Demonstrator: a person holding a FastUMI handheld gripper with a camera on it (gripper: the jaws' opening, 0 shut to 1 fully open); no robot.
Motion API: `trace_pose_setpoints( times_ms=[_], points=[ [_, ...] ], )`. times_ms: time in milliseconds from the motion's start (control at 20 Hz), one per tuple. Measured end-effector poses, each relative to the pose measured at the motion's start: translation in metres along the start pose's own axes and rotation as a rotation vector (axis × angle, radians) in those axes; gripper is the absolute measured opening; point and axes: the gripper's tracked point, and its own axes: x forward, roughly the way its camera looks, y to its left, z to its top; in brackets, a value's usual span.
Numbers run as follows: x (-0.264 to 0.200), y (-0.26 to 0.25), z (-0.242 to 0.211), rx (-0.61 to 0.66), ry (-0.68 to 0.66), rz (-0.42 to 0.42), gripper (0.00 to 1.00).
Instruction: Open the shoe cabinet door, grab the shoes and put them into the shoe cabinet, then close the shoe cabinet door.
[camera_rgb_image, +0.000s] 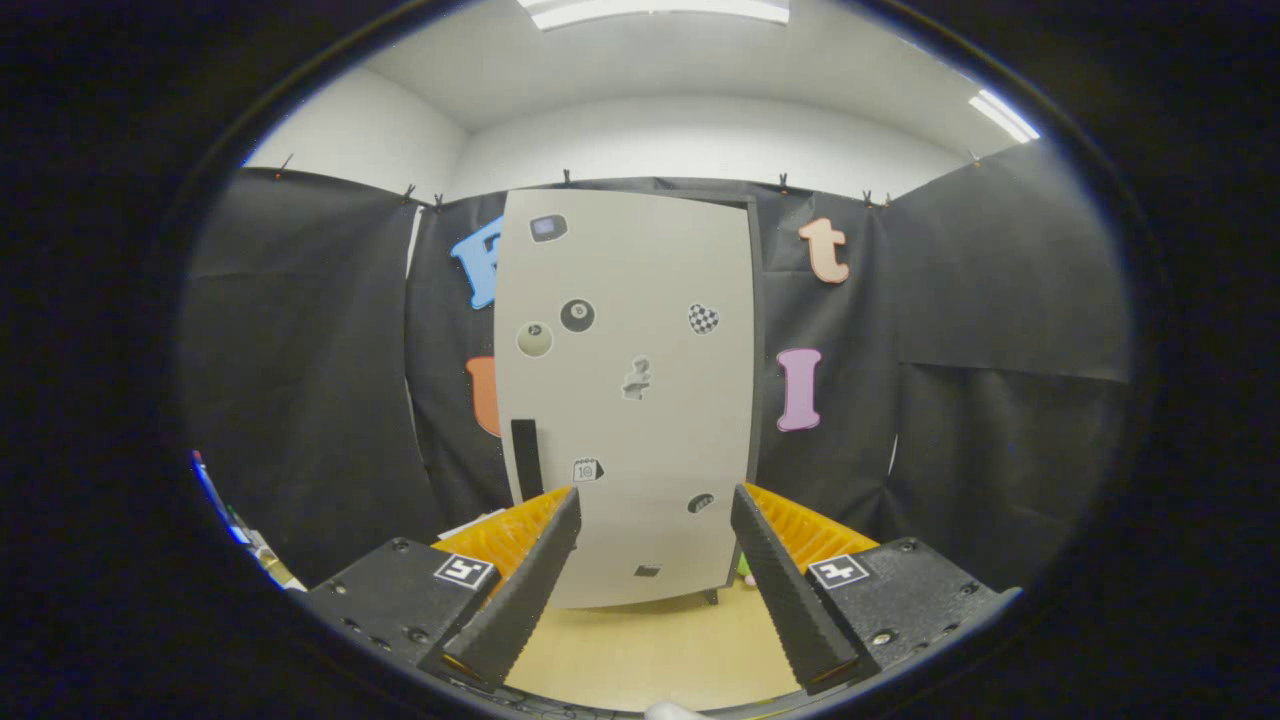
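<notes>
Gripper view: tool (655, 500) spread wide with nothing between the fingers (520, 590). Beyond them, at centre frame, shoe cabinet door (625, 400) standing shut, tall and pale grey, dotted with small stickers (577, 315), a black handle strip (526, 458) low on its left. Light wooden floor (650, 650) below.

My gripper (655, 510) has two black fingers (520, 590) w/ ribbed inner faces, standing apart w/ nothing between them, and orange ridged backing behind each. Each sits on a black block w/ dark screws and a small square b/w marker tag on top. Blocks look matte, finely textured.
</notes>
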Motion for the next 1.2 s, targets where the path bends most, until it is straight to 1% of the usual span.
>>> trace_pose_setpoints(
  times_ms=[500, 650, 1200],
  points=[
    [-0.014, 0.004, 0.006, -0.001, -0.015, 0.019, 0.99],
    [-0.011, 0.012, 0.006, -0.001, -0.018, 0.024, 0.99],
    [-0.012, 0.012, 0.007, 0.009, -0.02, 0.025, 0.99]
  ],
)
